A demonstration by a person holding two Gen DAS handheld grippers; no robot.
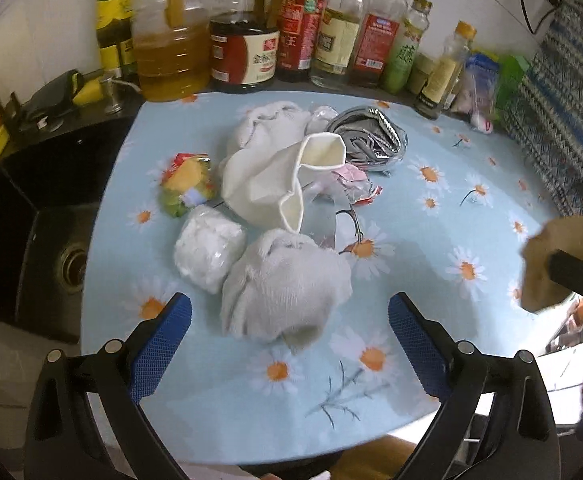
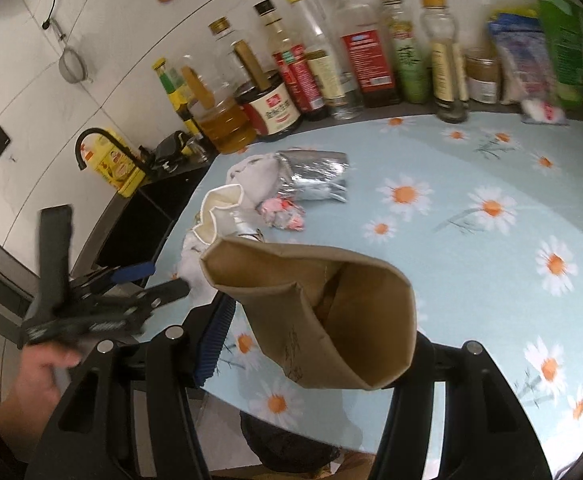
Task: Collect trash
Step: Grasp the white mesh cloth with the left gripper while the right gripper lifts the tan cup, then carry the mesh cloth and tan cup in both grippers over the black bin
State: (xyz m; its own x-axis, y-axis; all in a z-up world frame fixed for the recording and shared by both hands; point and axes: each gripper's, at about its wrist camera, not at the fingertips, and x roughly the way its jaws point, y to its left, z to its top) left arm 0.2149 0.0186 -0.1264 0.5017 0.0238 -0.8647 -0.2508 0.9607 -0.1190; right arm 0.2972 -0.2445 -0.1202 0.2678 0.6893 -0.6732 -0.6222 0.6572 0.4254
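Brown paper cup point(image 2: 331, 312) clamped in right hand-held gripper point(image 2: 311, 336), lifted above table point(image 2: 471, 280)

My right claw point(image 2: 311, 344) grips a crushed brown paper cup point(image 2: 331, 304), mouth open, lifted above the table. Below lie a grey rag ball point(image 1: 283, 288), a white wad in plastic point(image 1: 209, 248), a flattened white cup point(image 1: 279, 184), a crumpled foil bag point(image 1: 371, 138), a pink wrapper point(image 1: 351, 184) and a yellow-green packet point(image 1: 187, 188).
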